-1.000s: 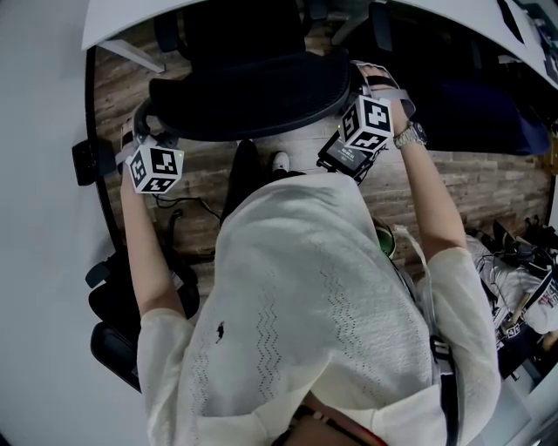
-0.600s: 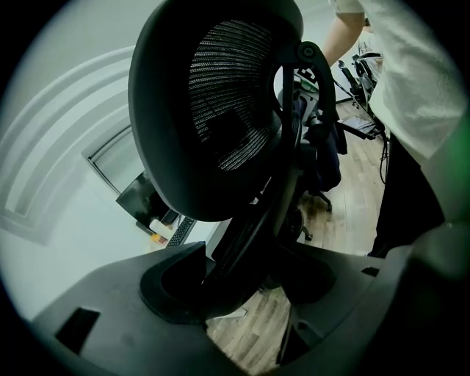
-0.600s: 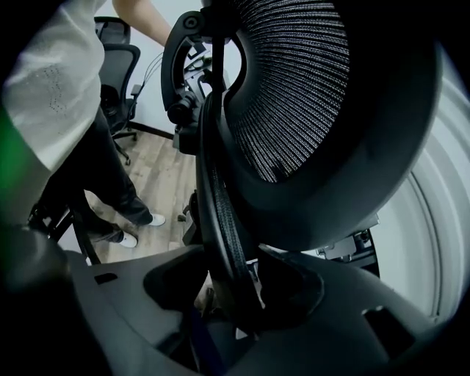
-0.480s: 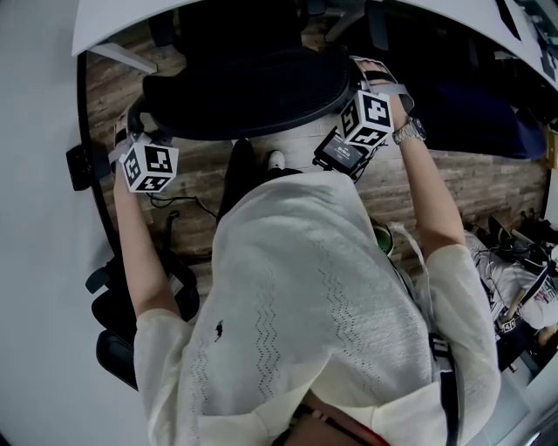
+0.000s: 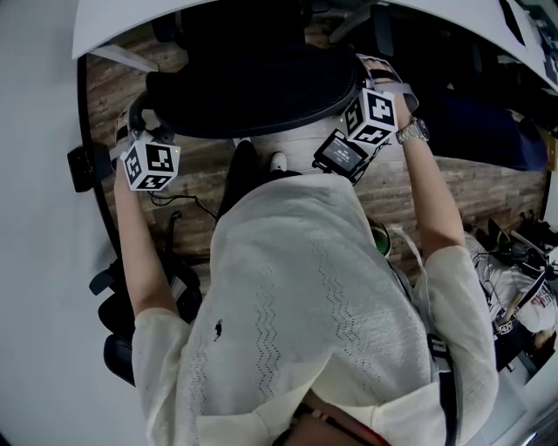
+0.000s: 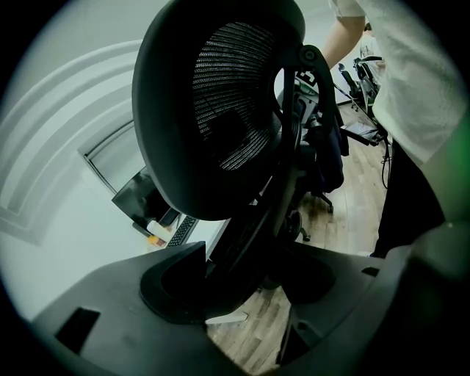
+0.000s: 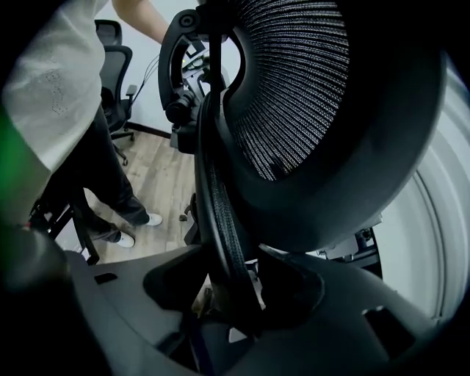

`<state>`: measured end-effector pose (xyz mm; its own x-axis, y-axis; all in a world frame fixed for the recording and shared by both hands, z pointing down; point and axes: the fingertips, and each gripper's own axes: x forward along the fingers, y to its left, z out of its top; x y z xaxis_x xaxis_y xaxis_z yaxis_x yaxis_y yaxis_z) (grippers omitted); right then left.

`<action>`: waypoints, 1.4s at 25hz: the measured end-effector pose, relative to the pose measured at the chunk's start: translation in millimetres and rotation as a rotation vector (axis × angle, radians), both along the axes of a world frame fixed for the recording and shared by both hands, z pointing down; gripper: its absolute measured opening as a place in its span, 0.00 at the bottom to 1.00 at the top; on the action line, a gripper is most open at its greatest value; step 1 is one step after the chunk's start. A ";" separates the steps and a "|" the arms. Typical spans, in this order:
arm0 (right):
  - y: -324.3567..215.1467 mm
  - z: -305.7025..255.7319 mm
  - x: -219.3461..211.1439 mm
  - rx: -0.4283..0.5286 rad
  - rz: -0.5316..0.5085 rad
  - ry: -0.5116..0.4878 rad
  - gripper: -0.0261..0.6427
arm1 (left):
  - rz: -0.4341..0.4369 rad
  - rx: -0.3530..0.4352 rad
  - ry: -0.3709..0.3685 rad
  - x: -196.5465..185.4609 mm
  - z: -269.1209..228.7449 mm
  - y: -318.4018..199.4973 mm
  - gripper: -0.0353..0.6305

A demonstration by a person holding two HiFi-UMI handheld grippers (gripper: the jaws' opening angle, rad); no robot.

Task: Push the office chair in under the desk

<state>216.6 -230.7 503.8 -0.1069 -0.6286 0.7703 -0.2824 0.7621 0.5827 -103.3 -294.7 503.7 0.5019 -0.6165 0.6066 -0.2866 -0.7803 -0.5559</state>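
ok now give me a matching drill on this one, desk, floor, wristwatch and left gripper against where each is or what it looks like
Things:
1. desk
2. floor
3. wristwatch
4. left gripper

Descriptions:
A. on the wrist of the arm that holds the right gripper
B. wood-look planks
C. white curved top across the far edge of the head view
D. clamped on the left end of the office chair backrest

Pairs: 1-C, 2-B, 3-A, 4-D
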 end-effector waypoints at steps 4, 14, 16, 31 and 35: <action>-14.2 0.8 0.7 0.013 0.010 0.000 0.36 | 0.006 0.009 0.000 0.6 0.3 -15.5 0.48; -52.9 2.2 0.1 0.020 0.047 0.017 0.36 | 0.042 0.020 0.000 0.5 0.9 -57.1 0.47; -60.6 2.1 0.1 0.023 0.053 0.019 0.36 | 0.049 0.024 0.002 0.6 0.7 -66.0 0.47; -106.8 4.1 0.7 0.018 0.127 0.067 0.36 | 0.136 0.050 -0.001 0.5 -1.1 -120.4 0.45; -116.3 1.3 6.7 0.033 0.152 0.084 0.36 | 0.155 0.067 -0.001 5.6 -4.1 -128.7 0.44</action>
